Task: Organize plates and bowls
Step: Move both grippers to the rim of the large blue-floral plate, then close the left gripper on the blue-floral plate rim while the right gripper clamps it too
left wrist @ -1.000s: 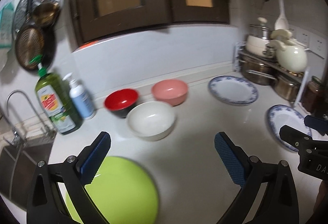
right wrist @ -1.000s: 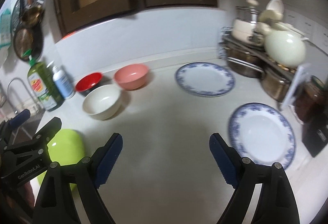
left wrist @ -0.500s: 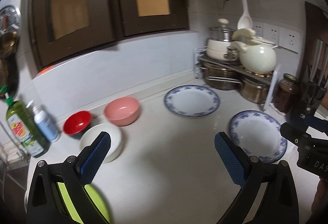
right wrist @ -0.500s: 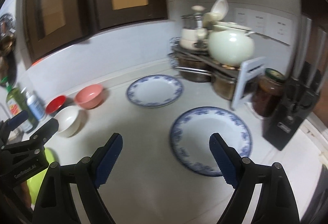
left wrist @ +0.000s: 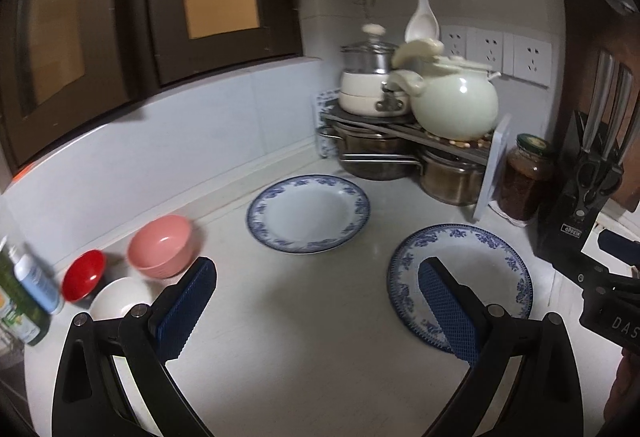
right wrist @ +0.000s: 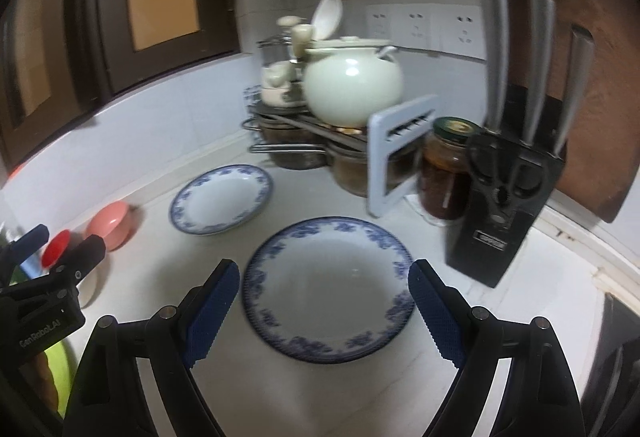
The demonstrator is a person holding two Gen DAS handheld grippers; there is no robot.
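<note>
R hand-held gripper (right wrist: 322,313) wide apart, over near blue-rim plate (right wrist: 326,289), countertop (right wrist: 240,389)

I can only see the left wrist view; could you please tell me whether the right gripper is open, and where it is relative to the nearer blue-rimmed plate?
Observer: The right gripper is open and empty. In its own view the nearer plate lies flat on the counter, framed between its fingertips.
Operator: Thank you. Is anything below the left gripper that I cannot see?
Observer: Yes, a green object shows under the left gripper, mostly hidden.
</note>
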